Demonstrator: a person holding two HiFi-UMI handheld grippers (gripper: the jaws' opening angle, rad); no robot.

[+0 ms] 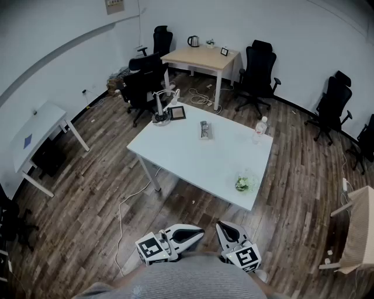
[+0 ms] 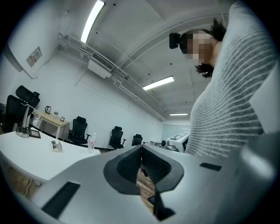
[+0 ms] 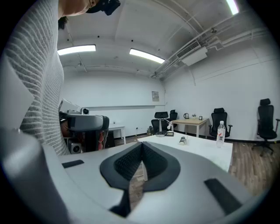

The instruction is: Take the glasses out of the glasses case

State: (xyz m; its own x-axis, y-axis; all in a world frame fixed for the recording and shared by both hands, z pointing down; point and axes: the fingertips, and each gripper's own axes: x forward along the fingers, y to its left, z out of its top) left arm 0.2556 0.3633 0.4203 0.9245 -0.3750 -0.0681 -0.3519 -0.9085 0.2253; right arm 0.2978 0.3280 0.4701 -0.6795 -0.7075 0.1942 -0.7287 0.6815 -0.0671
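Two grippers were seen low in the head view, held close to the person's grey striped sweater point(image 1: 193, 279). The left gripper point(image 1: 200, 232) was shown with its jaws pressed together and nothing between them, and the right gripper point(image 1: 221, 225) was likewise closed on nothing. One marker cube point(image 1: 151, 248) was carried on the left gripper and a second cube point(image 1: 249, 257) on the right.

One glasses case point(image 1: 205, 129) was seen on the far half of the white table point(image 1: 193, 160), well apart from both grippers. A dark shape like glasses was seen at it, but whether this sat inside could not be told.

On the same table were counted one water bottle point(image 1: 260, 129) near the far right corner, one desk lamp point(image 1: 160, 110) at the far left corner, one dark-framed picture point(image 1: 177, 112) just beside the lamp, and one clear wrapper with something green point(image 1: 243, 183) near the right edge. The bottle's label was too small to be read.

Beyond it, one wooden table point(image 1: 201, 58) was seen with one kettle point(image 1: 193, 41) on it. One small white desk point(image 1: 41, 129) stood at the left wall. At least five black office chairs point(image 1: 258, 69) were counted around the room. One notice point(image 1: 115, 6) hung on the wall; its print could not be read.
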